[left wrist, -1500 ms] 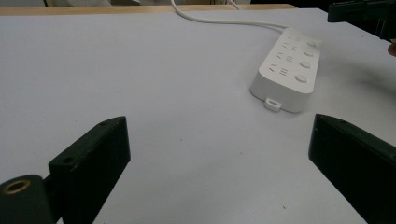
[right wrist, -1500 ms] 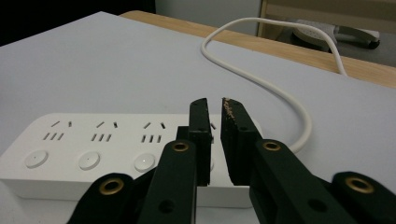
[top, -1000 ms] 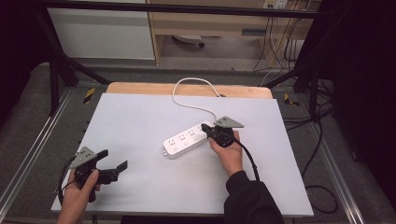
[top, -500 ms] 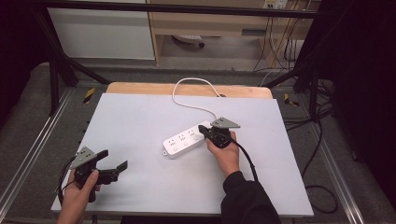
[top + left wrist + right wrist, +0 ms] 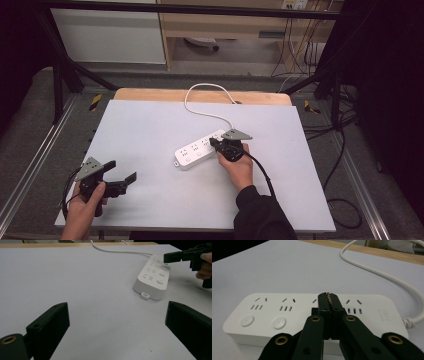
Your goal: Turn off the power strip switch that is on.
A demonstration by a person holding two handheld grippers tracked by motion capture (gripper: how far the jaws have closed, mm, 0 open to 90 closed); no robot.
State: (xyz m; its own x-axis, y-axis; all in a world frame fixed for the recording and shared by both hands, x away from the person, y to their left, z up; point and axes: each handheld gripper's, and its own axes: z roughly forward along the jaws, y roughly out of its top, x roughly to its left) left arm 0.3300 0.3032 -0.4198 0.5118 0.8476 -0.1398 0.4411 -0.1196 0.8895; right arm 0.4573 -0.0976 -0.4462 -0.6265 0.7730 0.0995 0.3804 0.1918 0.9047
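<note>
Nearest the person, at the front left corner of the grey table top (image 5: 150, 125), the left hand (image 5: 82, 212) holds the left gripper (image 5: 122, 176) low over the bare surface, its jaws spread wide with nothing between them; in the left gripper view the two black jaws stand far apart at the bottom corners, with open table between. Farther in, right of the table's middle, the right hand (image 5: 239, 167), in a dark sleeve (image 5: 262, 217), holds the right gripper (image 5: 214, 143) over a white power strip (image 5: 202, 148). The right gripper view shows its jaws pressed together, tips side by side with only a thin seam between them, lying over the strip's top face at the third socket group from the left, between the two round buttons (image 5: 263, 322) on one side and a further socket group on the other. Whether the tips touch the strip's face I cannot tell. The strip lies at a slant on the table, well apart from the left gripper. Its white cord (image 5: 197, 102) leaves the strip's far right end, loops back toward the wooden strip (image 5: 150, 95) along the table's far edge and passes over it.
</note>
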